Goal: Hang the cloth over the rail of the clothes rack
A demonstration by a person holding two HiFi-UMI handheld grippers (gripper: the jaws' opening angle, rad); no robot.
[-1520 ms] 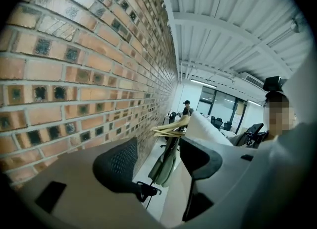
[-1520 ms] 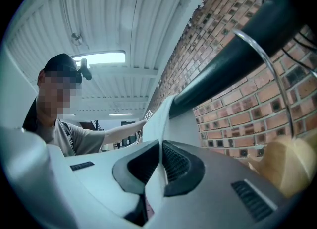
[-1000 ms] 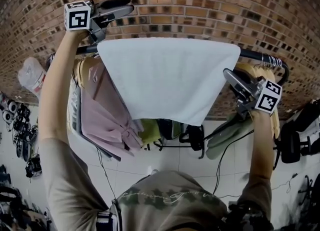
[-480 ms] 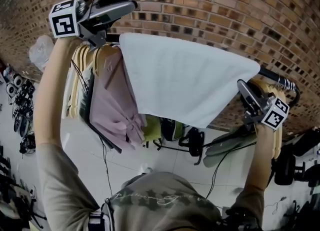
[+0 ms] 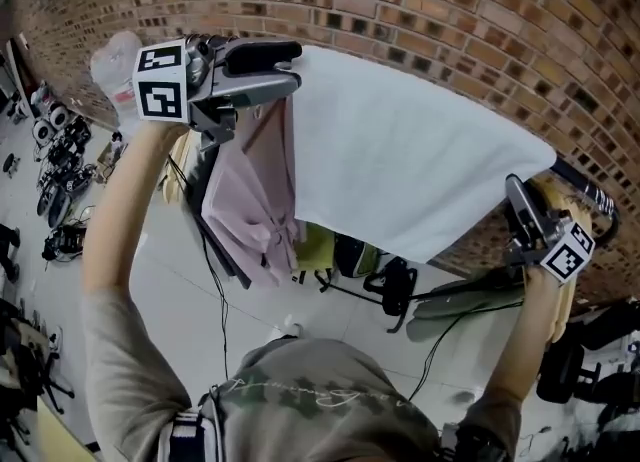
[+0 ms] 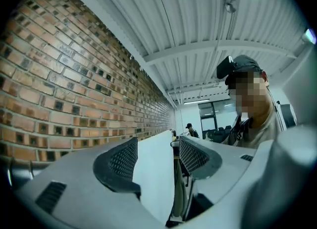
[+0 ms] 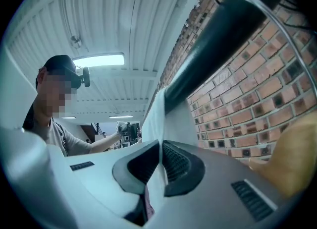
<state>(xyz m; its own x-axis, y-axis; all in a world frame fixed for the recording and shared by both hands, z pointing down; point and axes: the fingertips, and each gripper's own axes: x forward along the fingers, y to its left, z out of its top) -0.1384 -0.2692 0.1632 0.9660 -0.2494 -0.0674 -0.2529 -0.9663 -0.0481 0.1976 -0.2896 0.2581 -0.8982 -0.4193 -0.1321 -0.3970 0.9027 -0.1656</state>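
The white cloth [image 5: 400, 170] hangs draped over the black rail [image 5: 585, 175] of the clothes rack, in front of the brick wall. My left gripper [image 5: 297, 65] is at the cloth's upper left corner. In the left gripper view its jaws stand wide apart, with the cloth's edge [image 6: 153, 173] loose between the pads, so the left gripper [image 6: 157, 153] is open. My right gripper [image 5: 515, 188] is at the cloth's right edge, below the rail. The right gripper view shows the right gripper [image 7: 161, 148] shut on the cloth [image 7: 158, 109], with the rail [image 7: 213, 49] just above.
A pink garment [image 5: 250, 200] and other clothes hang on hangers left of the cloth. A wooden hanger [image 5: 560, 250] hangs beside my right gripper. The brick wall [image 5: 450, 20] is close behind the rail. Bags and cables lie on the tiled floor [image 5: 330, 310].
The head view has swung left. My left gripper came down from above the rail to the cloth's upper left corner. The right gripper kept its hold on the right edge.
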